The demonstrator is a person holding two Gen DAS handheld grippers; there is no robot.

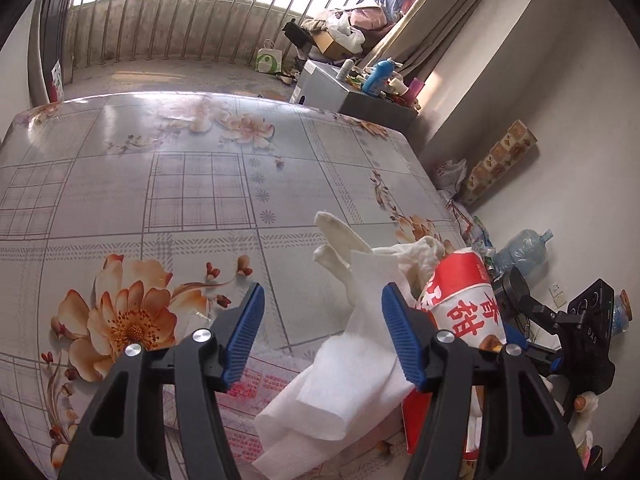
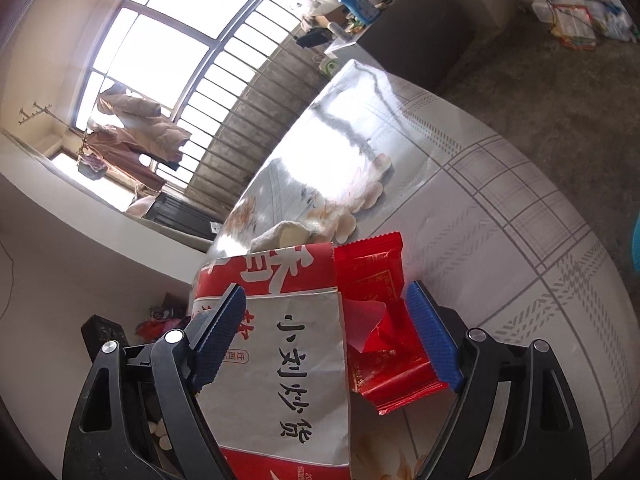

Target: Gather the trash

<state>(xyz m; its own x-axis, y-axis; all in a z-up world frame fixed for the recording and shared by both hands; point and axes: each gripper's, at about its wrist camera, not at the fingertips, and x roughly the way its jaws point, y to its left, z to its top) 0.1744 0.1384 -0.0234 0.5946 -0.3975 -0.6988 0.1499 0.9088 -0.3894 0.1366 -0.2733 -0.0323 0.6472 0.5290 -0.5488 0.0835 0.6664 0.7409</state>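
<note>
A red and white paper bag [image 1: 460,300] stuffed with white tissue and a white glove [image 1: 340,240] stands tilted at the table's right edge. A flat white tissue [image 1: 352,360] hangs from its mouth onto the table. My left gripper [image 1: 324,292] is open just left of the bag. Its right finger lies against the tissue and nothing is pinched. In the right wrist view my right gripper [image 2: 326,288] is shut wide on the same paper bag [image 2: 280,340], together with a torn red wrapper [image 2: 380,320] pressed against its right pad.
The table [image 1: 160,200] carries a glossy floral cloth. A cabinet with bottles [image 1: 360,96] stands beyond the far edge, in front of the balcony railing [image 1: 160,28]. On the floor to the right are a water jug [image 1: 524,248] and bags by the wall.
</note>
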